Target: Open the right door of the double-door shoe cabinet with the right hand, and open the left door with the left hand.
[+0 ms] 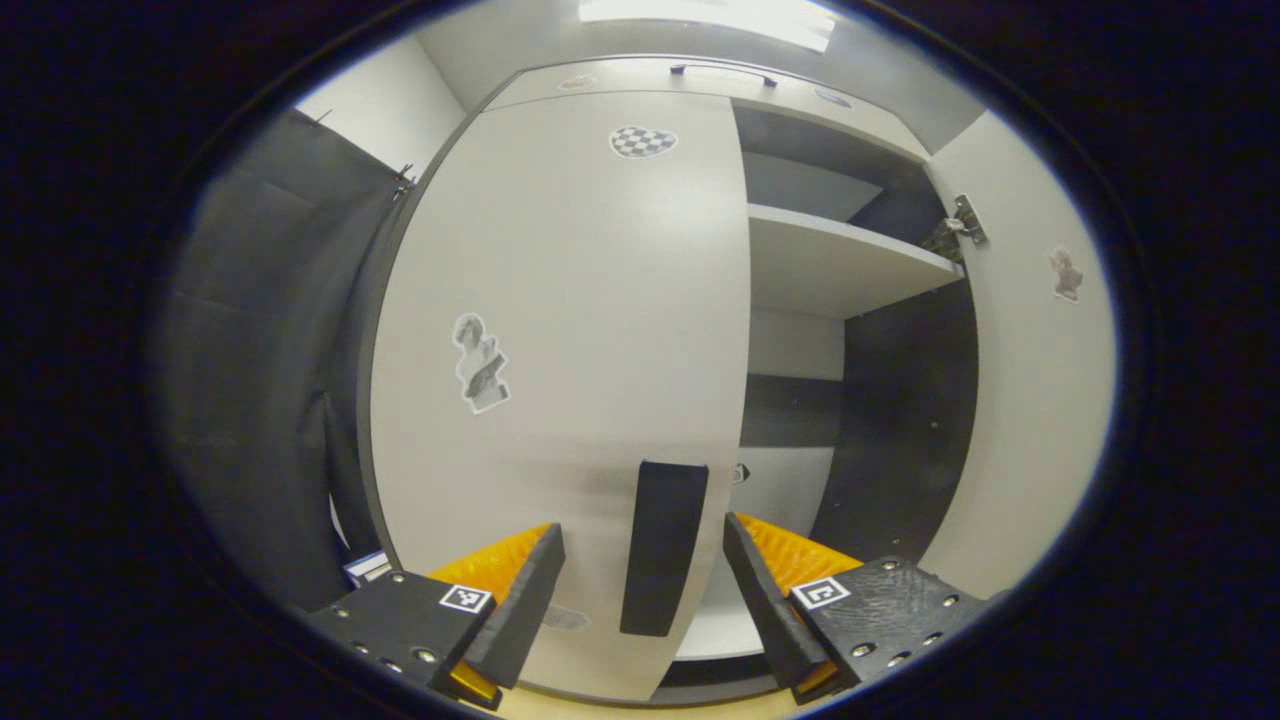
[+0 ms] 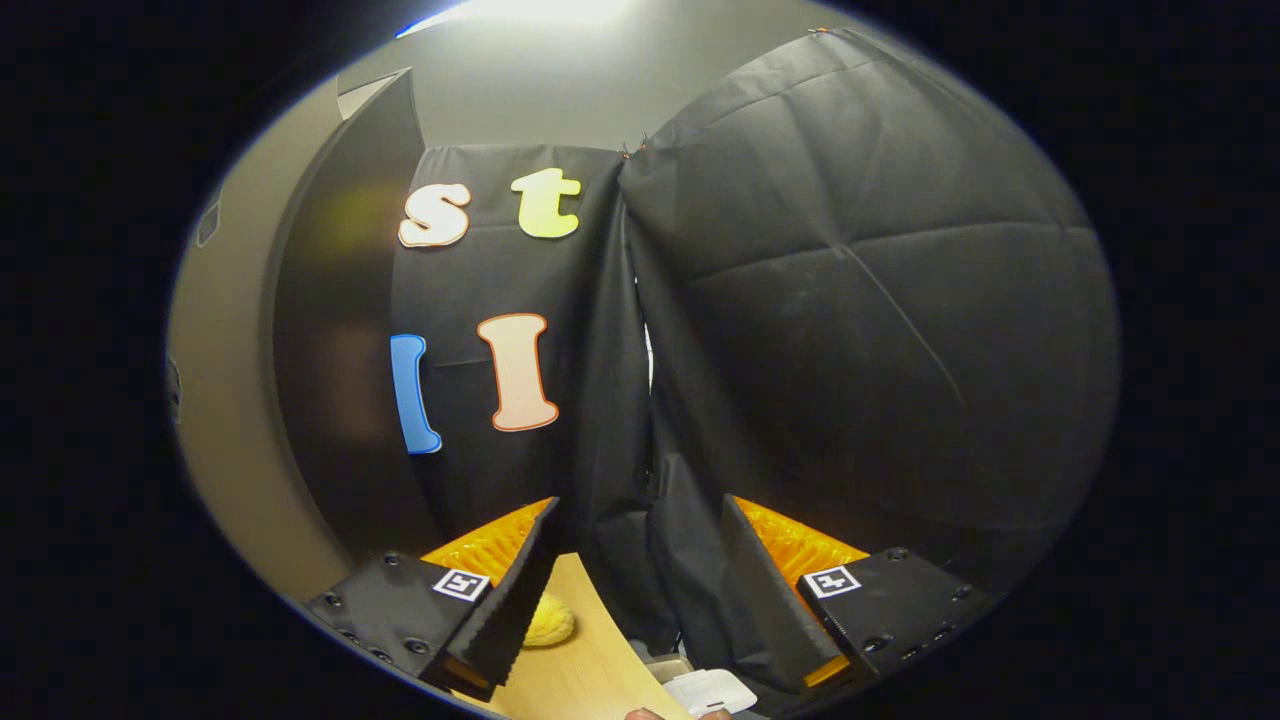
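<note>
In the left gripper view the white left door (image 1: 560, 330) of the shoe cabinet stands closed, with stickers on it. Its black vertical handle (image 1: 663, 545) lies between the fingers of my left gripper (image 1: 645, 590), which is open with a gap on each side of the handle. The right door (image 1: 1040, 380) is swung wide open to the right on its hinge (image 1: 960, 225), baring a white shelf (image 1: 840, 265) and the dark inside. My right gripper (image 2: 640, 600) is open, holds nothing and faces the black cloth wall (image 2: 850, 350).
A pale panel (image 2: 215, 420) and a dark glossy panel (image 2: 330, 350) of the cabinet rise at the left of the right gripper view. Low down lie a wooden floor (image 2: 580, 650), a yellow object (image 2: 552, 620) and a white object (image 2: 712, 690). Black cloth (image 1: 260, 380) hangs left of the cabinet.
</note>
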A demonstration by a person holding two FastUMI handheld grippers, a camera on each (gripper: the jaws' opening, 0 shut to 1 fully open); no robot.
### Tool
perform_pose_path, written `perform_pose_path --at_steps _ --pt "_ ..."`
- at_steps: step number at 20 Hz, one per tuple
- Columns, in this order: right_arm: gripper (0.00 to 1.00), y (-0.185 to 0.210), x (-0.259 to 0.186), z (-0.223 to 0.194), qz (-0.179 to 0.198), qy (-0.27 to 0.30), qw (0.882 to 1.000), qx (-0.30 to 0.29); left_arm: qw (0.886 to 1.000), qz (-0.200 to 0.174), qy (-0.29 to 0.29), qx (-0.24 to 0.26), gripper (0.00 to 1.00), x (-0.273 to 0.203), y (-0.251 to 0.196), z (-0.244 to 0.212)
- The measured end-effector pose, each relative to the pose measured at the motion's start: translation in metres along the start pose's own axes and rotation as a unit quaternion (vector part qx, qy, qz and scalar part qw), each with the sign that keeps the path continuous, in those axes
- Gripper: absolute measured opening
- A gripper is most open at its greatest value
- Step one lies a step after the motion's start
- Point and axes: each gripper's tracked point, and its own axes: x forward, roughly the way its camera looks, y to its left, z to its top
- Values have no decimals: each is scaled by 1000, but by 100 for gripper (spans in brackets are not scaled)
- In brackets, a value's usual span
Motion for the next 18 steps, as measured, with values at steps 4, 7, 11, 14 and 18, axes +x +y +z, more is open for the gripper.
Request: perform_pose_path --at_steps 4,7,11,14,18 --pt "94 5 7 -8 14 5 1000 -14 1000 0 4 -15 70 7 -1 -1" --pt "94 5 9 -11 14 9 1000 -21 999 -5 18 -27 56 12 -3 -9" --pt "94 8 9 -16 18 17 999 -21 999 -17 22 -27 36 14 -8 -13" --pt "94 7 6 -14 15 14 1000 -19 999 -12 22 38 27 13 -12 -15" --pt "94 9 2 -16 15 14 1000 -17 999 -17 21 28 6 17 -11 -17"
